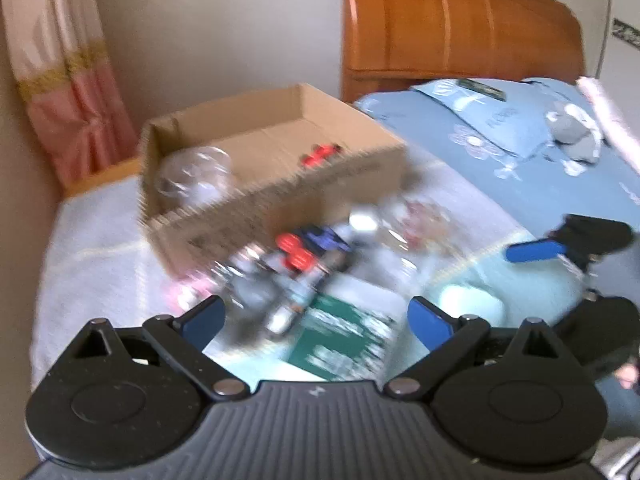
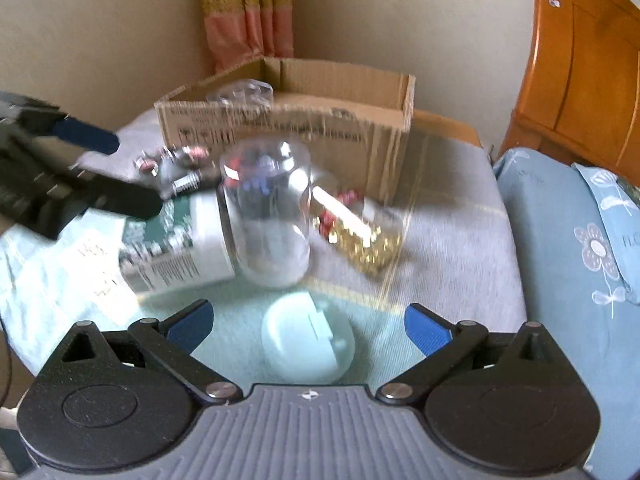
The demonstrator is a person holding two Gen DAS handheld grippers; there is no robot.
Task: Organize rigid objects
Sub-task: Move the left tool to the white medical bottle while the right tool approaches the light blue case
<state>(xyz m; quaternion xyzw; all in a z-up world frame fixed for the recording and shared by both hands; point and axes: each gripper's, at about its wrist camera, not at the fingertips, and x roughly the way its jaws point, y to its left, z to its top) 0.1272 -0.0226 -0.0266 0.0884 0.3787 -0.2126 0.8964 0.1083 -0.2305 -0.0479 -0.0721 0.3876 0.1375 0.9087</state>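
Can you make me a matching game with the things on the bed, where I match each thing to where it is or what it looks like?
Things:
1. cardboard box
2. clear jar
3. mint-green round case
4. red toy

Clues:
A. inside the box
B. nearest to the right gripper, just ahead of its open fingers
C. see-through, in the middle of the pile
D. brown, open on top, at the back

Pairs: 1-D, 2-C, 3-B, 4-A
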